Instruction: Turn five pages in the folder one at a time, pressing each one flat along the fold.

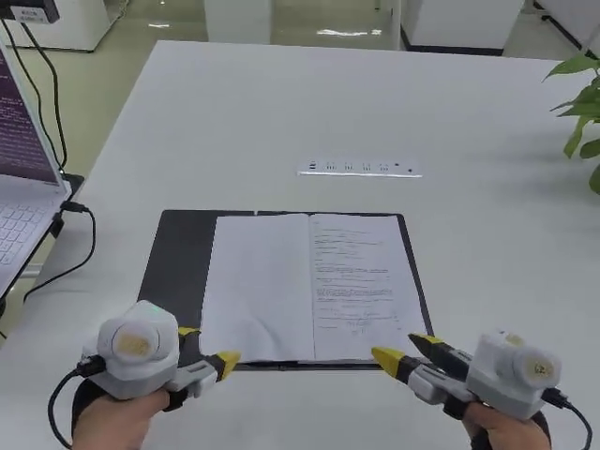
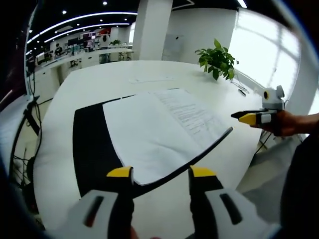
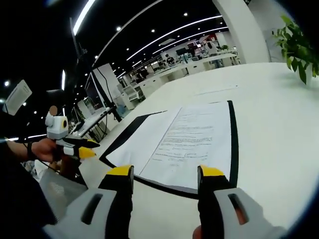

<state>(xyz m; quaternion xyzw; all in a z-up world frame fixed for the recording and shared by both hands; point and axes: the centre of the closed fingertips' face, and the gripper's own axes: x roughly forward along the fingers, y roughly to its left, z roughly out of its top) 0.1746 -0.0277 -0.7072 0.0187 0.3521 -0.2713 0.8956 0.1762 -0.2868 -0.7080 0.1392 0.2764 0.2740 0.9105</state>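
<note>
A black folder (image 1: 167, 272) lies open on the white table, with a blank white page (image 1: 258, 286) on its left side and a printed page (image 1: 361, 281) on its right. The same folder (image 2: 92, 144) runs away from my left gripper, and the printed page (image 3: 194, 142) lies ahead of my right one. My left gripper (image 1: 208, 349) hovers open just off the folder's near left edge. At the near right corner my right gripper (image 1: 408, 349) is open too. Neither holds anything. In their own views, the left gripper (image 2: 162, 174) and right gripper (image 3: 162, 172) have jaws apart.
A white power strip (image 1: 359, 169) lies beyond the folder. A laptop (image 1: 23, 178) with cables sits at the table's left edge. A green plant (image 1: 583, 103) stands at the far right. Bare table surrounds the folder.
</note>
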